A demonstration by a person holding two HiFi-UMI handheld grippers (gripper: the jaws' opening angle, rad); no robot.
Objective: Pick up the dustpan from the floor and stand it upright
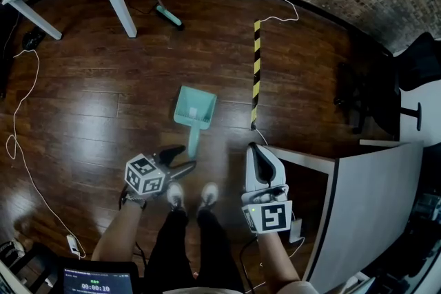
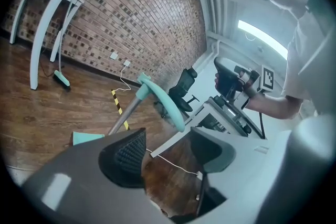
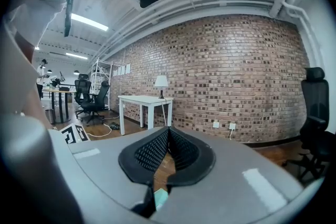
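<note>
wooden floor [image 1: 89, 100]: carries the teal dustpan [image 1: 195, 109], pan flat, handle [image 2: 157, 96] slanting up toward the person. left hand-held gripper [image 1: 180, 158]: jaws wide apart, nothing clamped, handle end just ahead of them. right hand-held gripper [image 1: 255, 150]: jaws closed together, empty, apart from the dustpan.

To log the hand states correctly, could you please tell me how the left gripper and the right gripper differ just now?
The left gripper has its jaws apart; the right gripper has them closed together. The left gripper points at the dustpan's handle; the right gripper faces the brick wall. Both hold nothing.
</note>
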